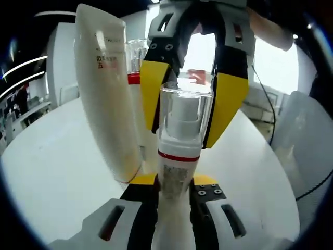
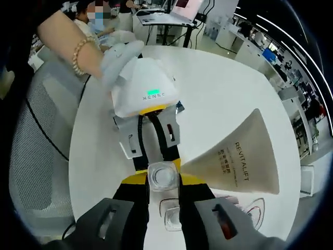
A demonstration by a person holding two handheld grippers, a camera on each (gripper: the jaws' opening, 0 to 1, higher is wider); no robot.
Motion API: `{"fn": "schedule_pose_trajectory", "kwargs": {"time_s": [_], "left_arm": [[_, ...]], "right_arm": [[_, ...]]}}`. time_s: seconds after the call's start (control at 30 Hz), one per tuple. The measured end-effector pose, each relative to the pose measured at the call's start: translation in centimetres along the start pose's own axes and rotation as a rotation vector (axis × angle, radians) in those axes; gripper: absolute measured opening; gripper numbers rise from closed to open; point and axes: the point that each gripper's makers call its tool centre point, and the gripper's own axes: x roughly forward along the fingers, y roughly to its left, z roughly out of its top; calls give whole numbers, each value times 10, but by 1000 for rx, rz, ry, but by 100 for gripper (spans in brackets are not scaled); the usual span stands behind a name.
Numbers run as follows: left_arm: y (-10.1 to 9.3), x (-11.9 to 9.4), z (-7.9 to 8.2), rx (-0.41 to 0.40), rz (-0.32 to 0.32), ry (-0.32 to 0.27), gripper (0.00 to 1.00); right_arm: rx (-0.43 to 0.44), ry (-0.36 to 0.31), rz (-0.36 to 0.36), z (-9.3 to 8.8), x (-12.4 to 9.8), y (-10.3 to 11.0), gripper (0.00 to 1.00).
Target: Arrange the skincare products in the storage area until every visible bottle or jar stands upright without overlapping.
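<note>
two grippers meet on one spray bottle (image 1: 179, 156) in the left gripper view: the left gripper (image 1: 174, 190) has its jaws closed on the bottle's body, the right gripper (image 1: 192, 112) pinches its clear cap. a cream tube (image 1: 106, 99) stands just beside it on the white table (image 1: 47, 177).

in the right gripper view, the right gripper (image 2: 164, 182) has its jaws closed on the clear cap (image 2: 163, 177); the left gripper (image 2: 151, 130) faces it. the revitalift tube (image 2: 239, 156) sits just beside.

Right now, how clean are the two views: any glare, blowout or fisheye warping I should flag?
Left gripper view: the window behind the right gripper is blown out white, and the cream tube bows with the lens. Right gripper view: even light, soft glare on the white table, the bottle's clear cap sharp, edges warped.
</note>
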Motion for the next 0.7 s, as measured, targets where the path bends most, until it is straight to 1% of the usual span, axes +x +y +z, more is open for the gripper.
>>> {"fn": "schedule_pose_trajectory", "kwargs": {"time_s": [0.2,0.33,0.4,0.53,0.67,0.7], "left_arm": [[1,1,1,2,-10,-3,24],[1,3,3,-3,-15,-17,24],[1,5,3,-5,-18,-24,23],[0,6,6,-1,-29,-31,23],[-1,8,7,4,-37,-37,23],[-1,9,7,5,-39,-38,23]], "right_arm": [[-12,-9,-5,1,-2,-1,21],[-13,-52,-39,7,-15,-6,21],[-18,-72,-50,10,-22,-7,23],[33,-119,-64,9,-39,-4,24],[81,-152,-97,4,-54,-1,24],[108,-170,-114,3,-60,-2,24]]}}
